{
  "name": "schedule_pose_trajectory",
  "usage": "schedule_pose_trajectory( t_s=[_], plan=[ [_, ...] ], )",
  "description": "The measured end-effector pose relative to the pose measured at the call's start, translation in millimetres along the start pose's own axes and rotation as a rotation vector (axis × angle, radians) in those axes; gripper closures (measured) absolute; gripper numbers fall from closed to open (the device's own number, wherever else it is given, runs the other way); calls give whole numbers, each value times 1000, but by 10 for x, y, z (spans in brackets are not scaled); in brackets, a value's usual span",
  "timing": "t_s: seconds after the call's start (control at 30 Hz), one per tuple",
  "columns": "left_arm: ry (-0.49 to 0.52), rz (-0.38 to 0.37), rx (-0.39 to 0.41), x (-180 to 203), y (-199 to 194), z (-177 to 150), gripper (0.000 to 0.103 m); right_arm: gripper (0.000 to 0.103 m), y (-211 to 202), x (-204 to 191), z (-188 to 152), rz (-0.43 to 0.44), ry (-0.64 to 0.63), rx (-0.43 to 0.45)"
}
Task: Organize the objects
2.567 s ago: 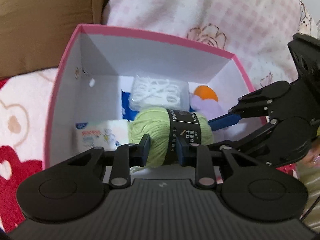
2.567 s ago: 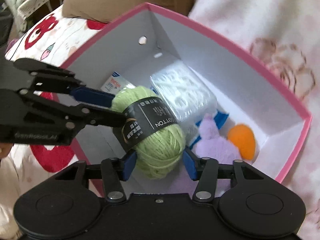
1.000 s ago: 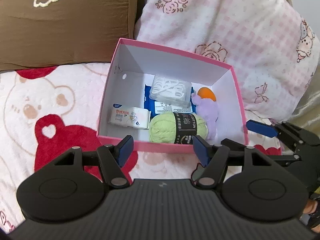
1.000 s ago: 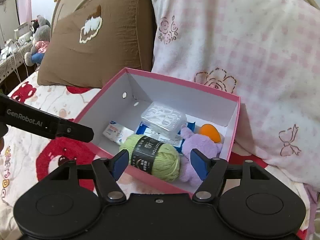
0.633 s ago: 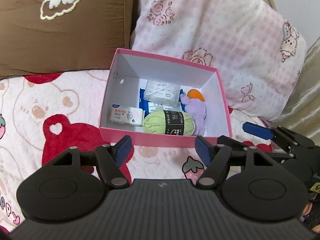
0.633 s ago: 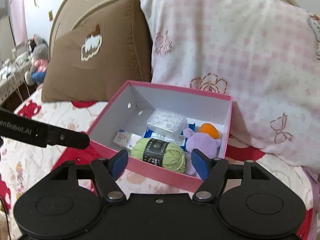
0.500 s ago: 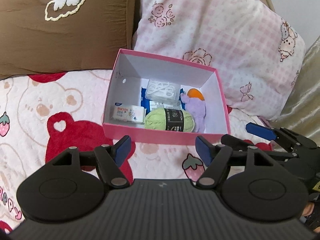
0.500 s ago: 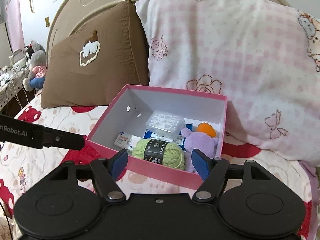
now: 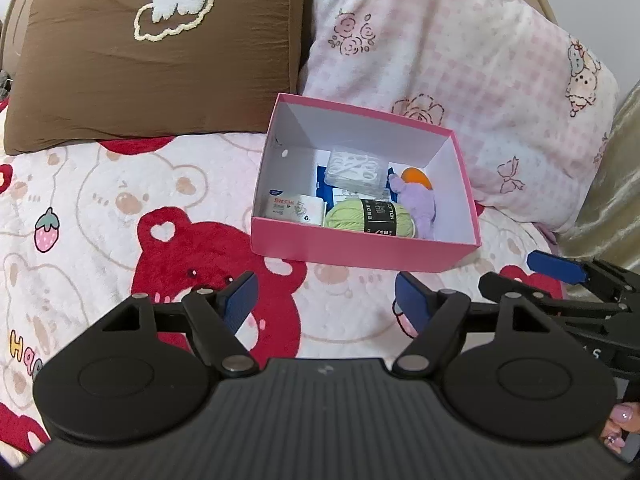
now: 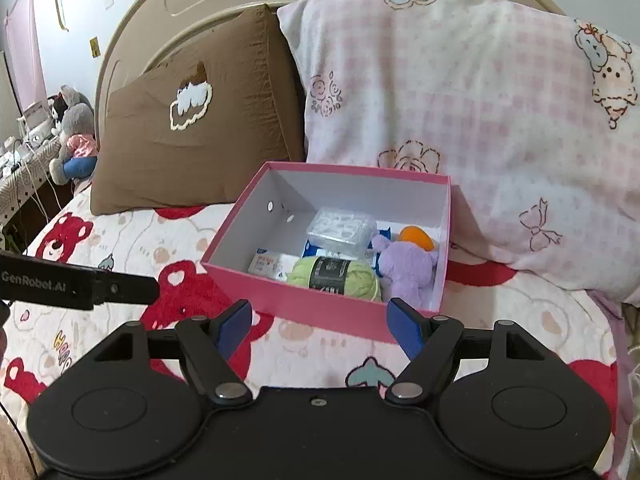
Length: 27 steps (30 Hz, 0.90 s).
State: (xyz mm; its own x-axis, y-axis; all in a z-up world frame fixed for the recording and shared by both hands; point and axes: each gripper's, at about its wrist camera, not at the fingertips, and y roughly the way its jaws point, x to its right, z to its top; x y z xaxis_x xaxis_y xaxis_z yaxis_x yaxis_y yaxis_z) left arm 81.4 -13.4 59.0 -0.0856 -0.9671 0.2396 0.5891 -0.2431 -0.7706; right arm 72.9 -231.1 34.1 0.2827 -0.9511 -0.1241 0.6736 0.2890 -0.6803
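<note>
Now yarn (image 9: 370, 217) in box (image 9: 360, 250) — both grippers withdrawn, opening.

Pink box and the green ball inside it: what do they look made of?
Pink box: probably cardboard, matte pink outside, plain white inside, with thin straight walls and crisp folded corners. Green ball: wound yarn, strands visible, wrapped in a black paper-like band printed COTTON.

A: Left gripper (image 9: 324, 298): black body, ribbed top, blue pads, silver pivot screws.
B: Right gripper (image 10: 318, 322) matches. The left gripper's side reads "GenRobot.AI". A fingernail (image 9: 621, 413) wears pink polish.
</note>
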Motion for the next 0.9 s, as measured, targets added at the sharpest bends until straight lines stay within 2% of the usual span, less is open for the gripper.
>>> schedule_pose_trajectory(
  t_s=[0.17,0.27,0.5,0.6,0.7,0.9],
  plan=[
    [0,-8,2,-17,-60,-72,27,24,-54,-47,-62,-7,6,-20],
    [4,-6,4,-12,-68,-93,25,19,-84,-60,-103,-12,14,-31],
    [41,3,-6,39,-86,-159,20,13,-168,-151,-193,-99,-22,-31],
    [52,12,-12,60,-79,-173,15,11,-174,-146,-210,-108,-8,-42],
    [57,26,-18,62,-61,-183,0,7,-150,-125,-231,-122,17,-68],
    [80,88,-77,35,59,-209,0,7,-170,-121,-289,-121,33,-79]
  ],
)
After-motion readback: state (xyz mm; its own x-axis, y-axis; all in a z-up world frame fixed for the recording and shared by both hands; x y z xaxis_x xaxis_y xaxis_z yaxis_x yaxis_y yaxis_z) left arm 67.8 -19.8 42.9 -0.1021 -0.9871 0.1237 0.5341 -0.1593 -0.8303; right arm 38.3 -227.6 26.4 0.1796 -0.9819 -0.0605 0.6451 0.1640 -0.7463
